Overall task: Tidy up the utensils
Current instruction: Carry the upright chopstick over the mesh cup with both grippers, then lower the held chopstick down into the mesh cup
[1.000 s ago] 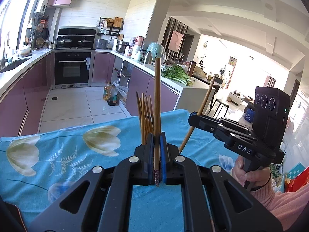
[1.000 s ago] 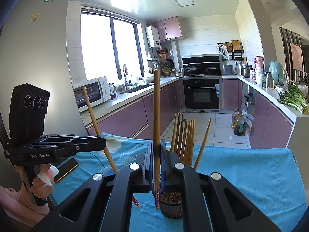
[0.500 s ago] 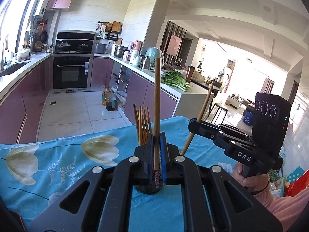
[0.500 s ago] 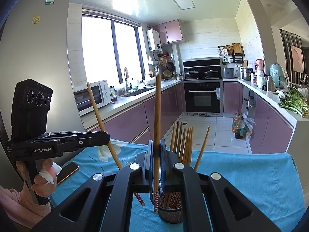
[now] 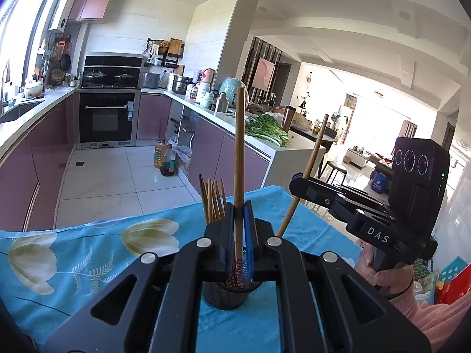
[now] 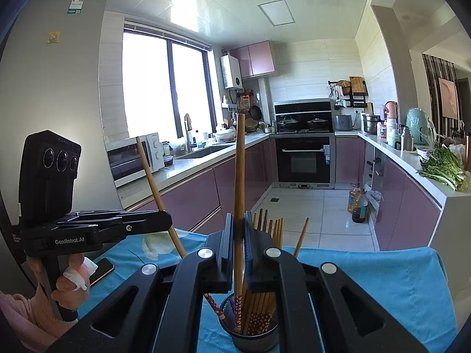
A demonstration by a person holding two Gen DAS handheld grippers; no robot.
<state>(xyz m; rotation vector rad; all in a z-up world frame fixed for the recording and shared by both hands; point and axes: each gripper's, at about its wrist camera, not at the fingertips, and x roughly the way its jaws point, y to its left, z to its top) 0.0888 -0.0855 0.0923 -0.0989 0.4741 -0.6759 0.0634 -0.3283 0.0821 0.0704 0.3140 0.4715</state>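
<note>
Nearest in our left wrist view, our left gripper [image 5: 240, 229] pinches 1 upright chopstick [image 5: 239, 158], its patterned lower end at the mouth of the dark holder [image 5: 226, 295]. In our right wrist view, our right gripper [image 6: 239, 241] pinches another chopstick [image 6: 240, 182], its tip dipping into the same holder [image 6: 253, 338] at 6 o'clock, among the bundle of chopsticks [image 6: 269, 229] already standing there. The holder rests on the counter's blue floral cloth [image 5: 88, 264]. Farther off at 12 o'clock we see the oven [image 6: 303, 161].
</note>
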